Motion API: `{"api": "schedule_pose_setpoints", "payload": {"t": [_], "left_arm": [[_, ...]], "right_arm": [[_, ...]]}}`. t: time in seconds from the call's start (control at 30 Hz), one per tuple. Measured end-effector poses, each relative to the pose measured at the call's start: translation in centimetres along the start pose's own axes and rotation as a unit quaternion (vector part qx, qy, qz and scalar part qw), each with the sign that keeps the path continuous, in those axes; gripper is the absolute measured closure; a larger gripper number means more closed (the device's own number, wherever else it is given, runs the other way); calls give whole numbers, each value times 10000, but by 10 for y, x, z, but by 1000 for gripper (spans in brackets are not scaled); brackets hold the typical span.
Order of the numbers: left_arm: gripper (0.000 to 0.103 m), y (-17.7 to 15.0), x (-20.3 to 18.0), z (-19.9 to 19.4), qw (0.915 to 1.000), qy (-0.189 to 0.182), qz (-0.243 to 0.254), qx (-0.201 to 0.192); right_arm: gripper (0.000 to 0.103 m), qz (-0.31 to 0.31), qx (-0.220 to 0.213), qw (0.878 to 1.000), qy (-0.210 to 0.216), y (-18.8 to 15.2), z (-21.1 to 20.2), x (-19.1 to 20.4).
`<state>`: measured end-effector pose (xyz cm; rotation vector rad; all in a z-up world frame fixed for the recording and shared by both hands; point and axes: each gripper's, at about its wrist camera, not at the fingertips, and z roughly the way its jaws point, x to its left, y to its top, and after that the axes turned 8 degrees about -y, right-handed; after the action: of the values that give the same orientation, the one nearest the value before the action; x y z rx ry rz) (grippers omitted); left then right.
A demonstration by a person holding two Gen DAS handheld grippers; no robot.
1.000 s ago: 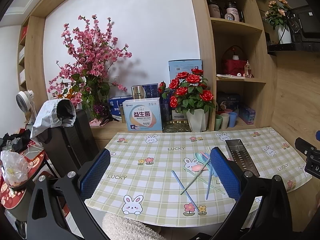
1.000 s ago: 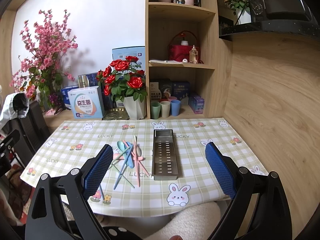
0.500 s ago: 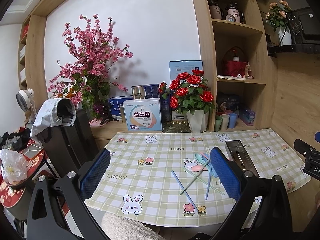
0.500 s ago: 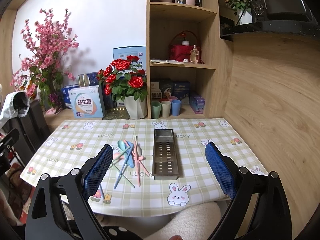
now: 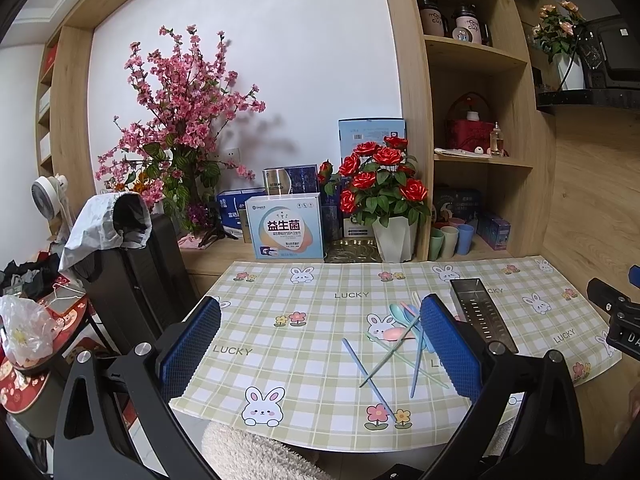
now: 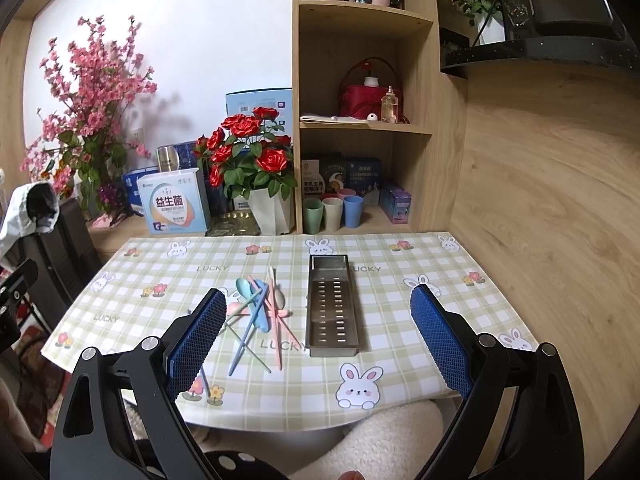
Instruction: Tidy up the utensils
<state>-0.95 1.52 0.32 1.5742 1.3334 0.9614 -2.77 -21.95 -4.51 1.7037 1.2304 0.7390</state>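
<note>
I hold my left gripper [image 5: 320,352] wide open, empty, above the table's near-left edge. The utensils [image 6: 258,312], a crossed pile I can't count, lie just left of 1 metal tray [image 6: 332,312]; my right gripper [image 6: 316,340], likewise agape and empty, hovers nearer than both.

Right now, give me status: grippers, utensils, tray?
Left gripper and right gripper open, empty, above the table's near edge. Utensils heaped left of the empty metal tray. Nothing in the way.

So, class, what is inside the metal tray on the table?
The metal tray holds nothing; only its slotted floor shows. The utensils lie beside it on the tablecloth.
</note>
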Motion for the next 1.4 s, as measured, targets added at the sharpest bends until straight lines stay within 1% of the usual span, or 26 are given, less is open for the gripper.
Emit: {"api": "schedule_pose_setpoints", "payload": {"t": [0.8,0.93,0.97,1.03,1.07,1.1,1.17,1.23,1.33,1.4], "left_arm": [[5,-6,-1,6,10000,-13,-26,81],[5,-7,1,10,9999,-18,-50,149],[5,-6,2,11,9998,-38,-45,163],[5,-3,4,18,9994,-216,14,253],[5,-1,5,20,9992,-299,39,277],[5,1,8,26,9985,-465,91,289],[5,4,11,33,9980,-555,125,273],[5,8,17,46,9982,-557,184,145],[5,12,30,68,9974,-726,24,13],[5,15,37,89,9974,-689,-132,170]], "right_arm": [[13,-3,12,10000,11,-2,1,1],[13,44,65,10000,53,-4,3,0],[13,68,91,9999,81,-4,5,0],[13,141,114,9997,175,-3,9,-3],[13,184,117,9995,242,-2,12,-6],[13,239,127,9992,298,1,17,-8],[13,343,148,9986,372,5,28,-13],[13,413,162,9982,405,9,42,-16],[13,421,233,9974,534,14,67,-16],[13,445,280,9960,719,15,90,-14]]}}
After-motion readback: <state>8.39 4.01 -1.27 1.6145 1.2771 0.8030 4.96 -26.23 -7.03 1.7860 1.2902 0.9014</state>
